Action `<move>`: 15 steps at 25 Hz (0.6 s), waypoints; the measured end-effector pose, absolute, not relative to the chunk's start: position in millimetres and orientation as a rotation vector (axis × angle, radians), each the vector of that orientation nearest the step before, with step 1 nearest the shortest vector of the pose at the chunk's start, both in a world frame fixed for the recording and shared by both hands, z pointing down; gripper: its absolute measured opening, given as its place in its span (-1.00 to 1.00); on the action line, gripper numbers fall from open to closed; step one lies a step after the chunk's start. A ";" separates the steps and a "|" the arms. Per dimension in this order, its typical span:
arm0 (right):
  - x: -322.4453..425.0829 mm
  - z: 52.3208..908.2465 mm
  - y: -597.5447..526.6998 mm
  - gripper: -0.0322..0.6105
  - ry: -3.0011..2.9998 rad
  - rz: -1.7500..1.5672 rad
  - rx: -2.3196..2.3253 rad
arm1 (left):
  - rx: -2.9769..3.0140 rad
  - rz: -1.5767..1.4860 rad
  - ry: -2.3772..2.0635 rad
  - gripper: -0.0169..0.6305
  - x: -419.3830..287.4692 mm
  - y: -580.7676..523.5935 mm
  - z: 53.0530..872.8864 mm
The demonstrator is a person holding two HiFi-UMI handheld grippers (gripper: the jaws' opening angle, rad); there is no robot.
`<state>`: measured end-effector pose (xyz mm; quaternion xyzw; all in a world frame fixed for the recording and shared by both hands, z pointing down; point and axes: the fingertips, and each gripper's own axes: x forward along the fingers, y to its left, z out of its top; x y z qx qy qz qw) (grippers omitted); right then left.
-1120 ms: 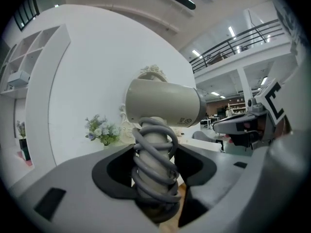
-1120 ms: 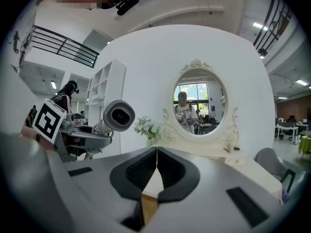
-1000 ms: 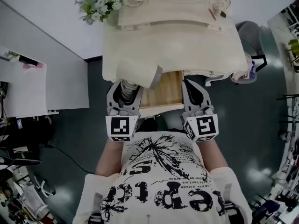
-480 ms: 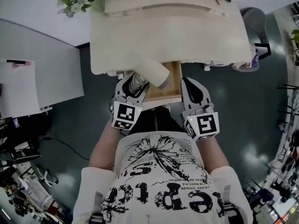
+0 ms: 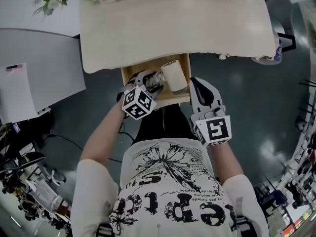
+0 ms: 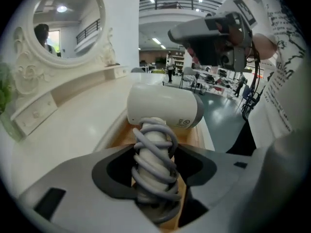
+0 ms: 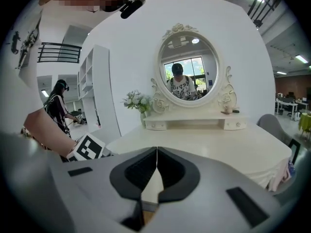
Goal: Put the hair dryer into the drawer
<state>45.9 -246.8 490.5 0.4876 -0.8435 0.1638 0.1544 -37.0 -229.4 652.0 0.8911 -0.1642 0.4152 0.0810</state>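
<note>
Up front, the left forearm reaches forward and the left hand-held gripper [image 5: 152, 81] is rolled over, so its marker cube sits cornerwise. Its jaws pinch the handle [image 6: 154, 155] of the hair dryer [image 5: 174, 76], which has a grey cord coiled tightly round it.

Just ahead of those jaws is the dryer's cream barrel [image 6: 165, 106]. It lies crosswise with its grey end toward the right hand-held gripper [image 5: 194, 82]. The barrel sits over the open wooden drawer [image 5: 180, 97]; whether it touches the drawer floor cannot be told.

The right hand-held gripper is held straight, level with the left and just right of the drawer's side wall. Its jaws are pressed together with nothing between them [image 7: 156, 160].

Directly beyond both grippers, the front edge of the cream bench [image 5: 173, 28] overhangs the back of the drawer. The dryer's barrel is near that edge. Between the left gripper's body and the drawer's left wall only a narrow strip of wood shows. More open wood lies beyond the barrel on its right [image 6: 197, 135].

Far past the right gripper, an oval mirror [image 7: 188, 72] and a flower bunch [image 7: 137, 101] stand at the back of the bench.
</note>
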 end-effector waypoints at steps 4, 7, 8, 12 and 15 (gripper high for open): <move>53.9 505.3 -250.3 -0.84 -2.407 0.499 1.404 | 2.604 1.329 -0.347 -0.16 -30.0 -228.1 690.0; 60.0 515.9 -251.2 -0.85 -2.403 0.520 1.407 | 2.541 1.386 -0.271 -0.16 -28.4 -228.3 715.0; 61.2 519.4 -250.4 -0.84 -2.400 0.529 1.407 | 2.515 1.405 -0.249 -0.16 -28.5 -226.9 723.2; 61.6 528.9 -252.3 -0.84 -2.407 0.564 1.409 | 2.431 1.489 -0.174 -0.16 -31.5 -221.8 753.0; 58.7 530.7 -256.7 -0.84 -2.421 0.564 1.401 | 2.428 1.547 -0.118 -0.16 -33.2 -219.9 763.3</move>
